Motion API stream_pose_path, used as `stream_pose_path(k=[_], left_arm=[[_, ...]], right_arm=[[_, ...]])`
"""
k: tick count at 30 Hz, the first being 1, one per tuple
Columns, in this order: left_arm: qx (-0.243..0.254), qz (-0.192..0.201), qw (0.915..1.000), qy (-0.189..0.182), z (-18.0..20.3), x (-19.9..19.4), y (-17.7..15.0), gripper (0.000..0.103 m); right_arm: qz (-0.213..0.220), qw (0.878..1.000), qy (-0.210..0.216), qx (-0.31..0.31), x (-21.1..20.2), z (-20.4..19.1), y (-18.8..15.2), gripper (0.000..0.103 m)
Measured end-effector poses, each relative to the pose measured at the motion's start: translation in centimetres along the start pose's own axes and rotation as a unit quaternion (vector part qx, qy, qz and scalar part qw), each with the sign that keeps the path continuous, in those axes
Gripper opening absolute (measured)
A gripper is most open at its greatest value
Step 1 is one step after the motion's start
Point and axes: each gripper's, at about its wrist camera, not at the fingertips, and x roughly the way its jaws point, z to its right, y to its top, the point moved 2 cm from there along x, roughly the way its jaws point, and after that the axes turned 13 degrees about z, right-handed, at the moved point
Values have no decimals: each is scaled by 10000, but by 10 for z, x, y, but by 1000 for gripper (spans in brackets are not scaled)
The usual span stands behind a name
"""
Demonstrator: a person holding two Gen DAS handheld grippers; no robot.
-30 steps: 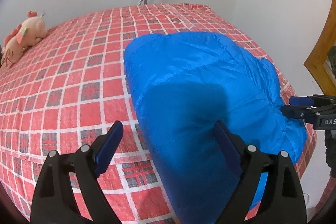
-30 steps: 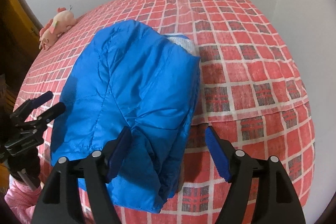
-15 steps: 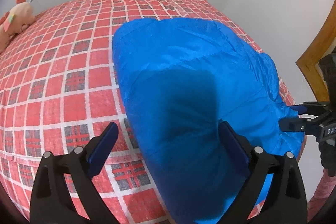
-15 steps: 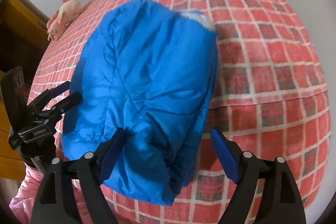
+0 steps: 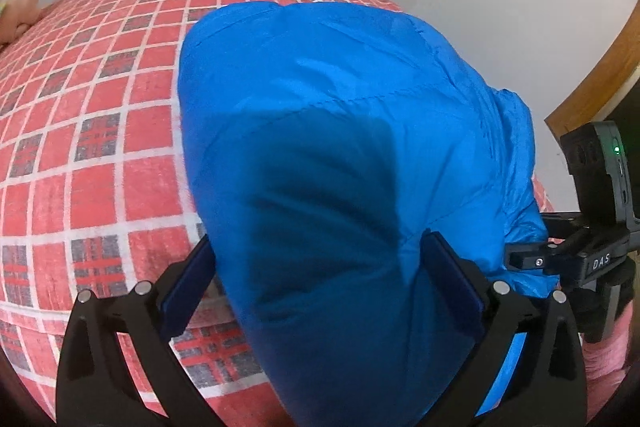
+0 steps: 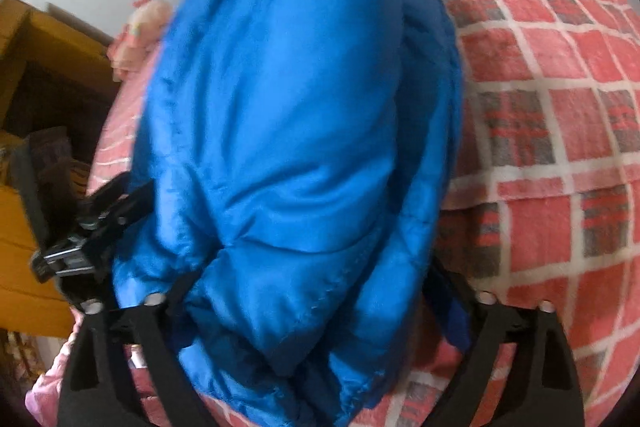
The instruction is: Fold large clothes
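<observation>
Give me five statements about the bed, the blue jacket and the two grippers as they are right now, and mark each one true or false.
1. The blue jacket lies on a red checked bedspread. True.
2. The jacket hangs from a hanger on the wall. False: it lies bunched near the bed's edge.
3. The near end of the jacket sits between the fingers of the left gripper. True.
4. The right gripper is far out over bare bedspread, away from the jacket. False: jacket fabric bulges between its jaws, which are closing.
5. A pink plush toy sits on top of the jacket. False: it lies apart, at the far side of the bed.
</observation>
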Motion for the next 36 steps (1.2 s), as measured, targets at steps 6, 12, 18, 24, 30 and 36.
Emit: stream_pose_path(k=[6, 12, 18, 24, 30, 36], left_arm=[[55, 188, 9998, -66, 8, -8, -1, 78], [24, 341, 9993, -133, 10, -17, 3, 66], [42, 504, 9985, -186, 11, -27, 8, 58], [-41, 689, 9974, -220, 5, -38, 17, 53], [-112, 1057, 9943, 98, -17, -56, 36, 52], [-236, 1369, 9890, 504, -59, -68, 67, 52]], right_arm=[[406, 9984, 119, -370, -15, -8, -6, 65], [675, 9955, 158, -653, -34, -11, -11, 56], [918, 9903, 66, -1038, -40, -32, -9, 53], [1129, 9836, 106, -1405, -47, -54, 4, 51], [1120, 9782, 307, -1721, -28, -82, 28, 50], [1062, 9718, 543, -2034, 12, -118, 75, 50]])
